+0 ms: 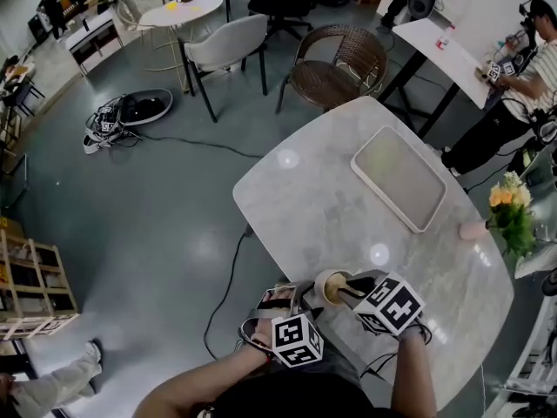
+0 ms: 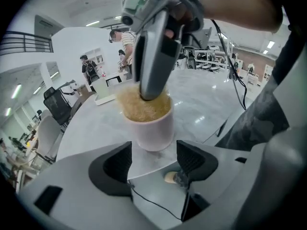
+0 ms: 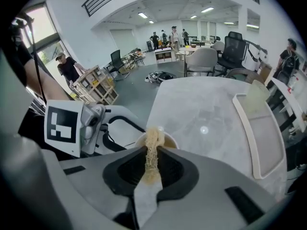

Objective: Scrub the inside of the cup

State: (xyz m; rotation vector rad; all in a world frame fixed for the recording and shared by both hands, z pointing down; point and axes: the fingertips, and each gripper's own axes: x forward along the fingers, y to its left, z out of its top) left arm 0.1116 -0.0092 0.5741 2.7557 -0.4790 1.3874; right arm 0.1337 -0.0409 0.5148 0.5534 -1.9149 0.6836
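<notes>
right gripper (image 3: 152, 158) clamped shut on a tan fibrous scrubber (image 3: 153, 135) dipped into white cup (image 2: 154, 128), left gripper (image 2: 153, 163) jaws apart, gripping nothing, cup just beyond them

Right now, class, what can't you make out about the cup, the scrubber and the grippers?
1. The cup inner wall and bottom: hidden in all views by the scrubber and the right gripper.
2. Whether the pads of the left gripper touch the cup: left gripper view, gap too slight to judge.
3. The cup's outside: right gripper view, behind the jaws; tiny in head view.
</notes>
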